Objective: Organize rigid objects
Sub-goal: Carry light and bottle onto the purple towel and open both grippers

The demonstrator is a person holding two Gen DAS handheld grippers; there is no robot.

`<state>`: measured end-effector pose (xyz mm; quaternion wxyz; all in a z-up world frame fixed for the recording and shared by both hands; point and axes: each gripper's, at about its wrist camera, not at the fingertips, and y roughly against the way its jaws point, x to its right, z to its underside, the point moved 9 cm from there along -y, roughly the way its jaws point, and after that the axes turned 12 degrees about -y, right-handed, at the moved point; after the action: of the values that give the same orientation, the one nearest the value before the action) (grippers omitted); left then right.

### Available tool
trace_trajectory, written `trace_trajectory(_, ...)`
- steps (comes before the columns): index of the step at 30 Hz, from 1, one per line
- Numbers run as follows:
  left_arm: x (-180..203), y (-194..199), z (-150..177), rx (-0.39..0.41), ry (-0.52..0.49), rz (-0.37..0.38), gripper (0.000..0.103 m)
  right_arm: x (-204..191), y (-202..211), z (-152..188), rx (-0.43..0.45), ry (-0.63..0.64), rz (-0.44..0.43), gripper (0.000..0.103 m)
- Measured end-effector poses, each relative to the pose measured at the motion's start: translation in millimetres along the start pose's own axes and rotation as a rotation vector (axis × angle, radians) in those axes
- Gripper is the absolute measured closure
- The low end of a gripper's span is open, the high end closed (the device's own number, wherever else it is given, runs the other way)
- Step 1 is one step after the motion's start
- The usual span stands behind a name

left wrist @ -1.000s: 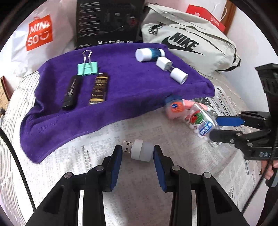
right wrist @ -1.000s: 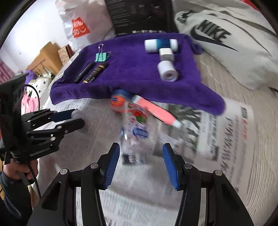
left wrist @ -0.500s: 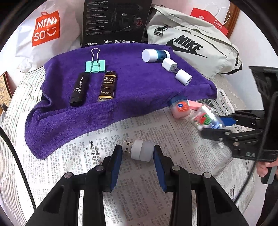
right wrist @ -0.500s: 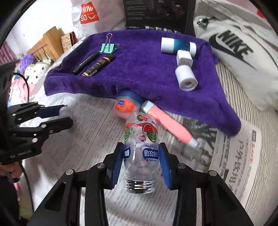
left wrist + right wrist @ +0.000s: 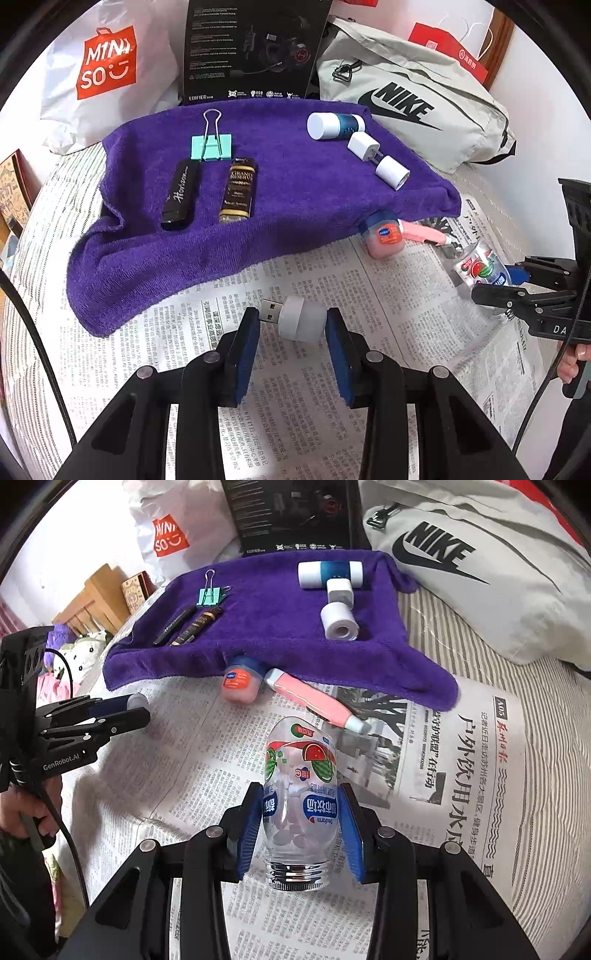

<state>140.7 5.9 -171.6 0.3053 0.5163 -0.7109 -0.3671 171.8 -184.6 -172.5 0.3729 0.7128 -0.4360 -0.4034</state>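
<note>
My left gripper (image 5: 291, 328) is shut on a white USB night light (image 5: 295, 321), held just above the newspaper in front of the purple towel (image 5: 277, 206). My right gripper (image 5: 301, 812) is shut on a clear candy bottle (image 5: 301, 797) with a watermelon label, cap end toward the camera; the bottle also shows in the left wrist view (image 5: 480, 269). A Vaseline jar (image 5: 240, 681) and a pink tube (image 5: 314, 698) lie at the towel's front edge.
On the towel lie a green binder clip (image 5: 211, 146), a black stick (image 5: 180, 192), a brown tube (image 5: 238, 190), a blue-white bottle (image 5: 332, 125), a white plug (image 5: 364, 146) and a white cylinder (image 5: 391, 171). A Nike bag (image 5: 413, 99), black box and Miniso bag stand behind.
My right gripper closed on the candy bottle and lifted it off the newspaper, drawing it back from the jar and tube. My left gripper kept holding the night light.
</note>
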Motion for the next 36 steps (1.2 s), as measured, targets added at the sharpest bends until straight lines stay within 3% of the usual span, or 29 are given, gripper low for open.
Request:
trace_trajectory(19,-31,23,-38,0.047,0.023,-0.046,0.068,-21,19,-48,0.058,0.026,-0.071,0.062)
trace_trajectory(36,-72,8,-69,0.054,0.045,-0.053,0.068,-40,-21,-125,0.066,0.008,-0.043,0.062)
